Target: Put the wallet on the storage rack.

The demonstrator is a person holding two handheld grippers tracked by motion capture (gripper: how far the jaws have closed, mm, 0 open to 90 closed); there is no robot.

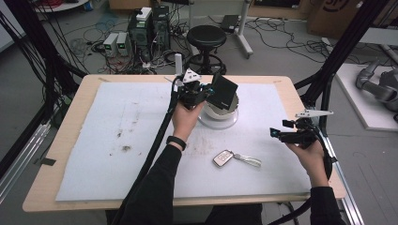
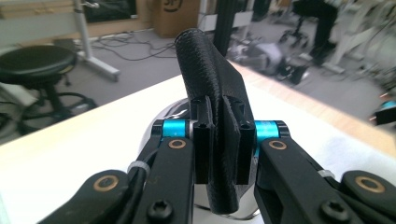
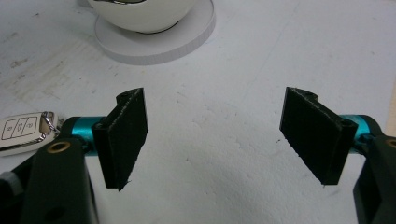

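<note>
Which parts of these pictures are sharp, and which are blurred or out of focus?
Left gripper view: the black wallet is sharp, the room behind soft. Right gripper view: crisp, though the car key is slightly overexposed. High view: evenly lit, a little soft, white bowl bright.

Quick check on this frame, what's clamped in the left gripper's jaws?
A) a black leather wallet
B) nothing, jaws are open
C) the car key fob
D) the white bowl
A: in the left gripper view the left gripper has both pads pressed on a black leather wallet, held above the white bowl; the car key fob lies on the mat, and the right gripper is open with nothing between its jaws.
</note>
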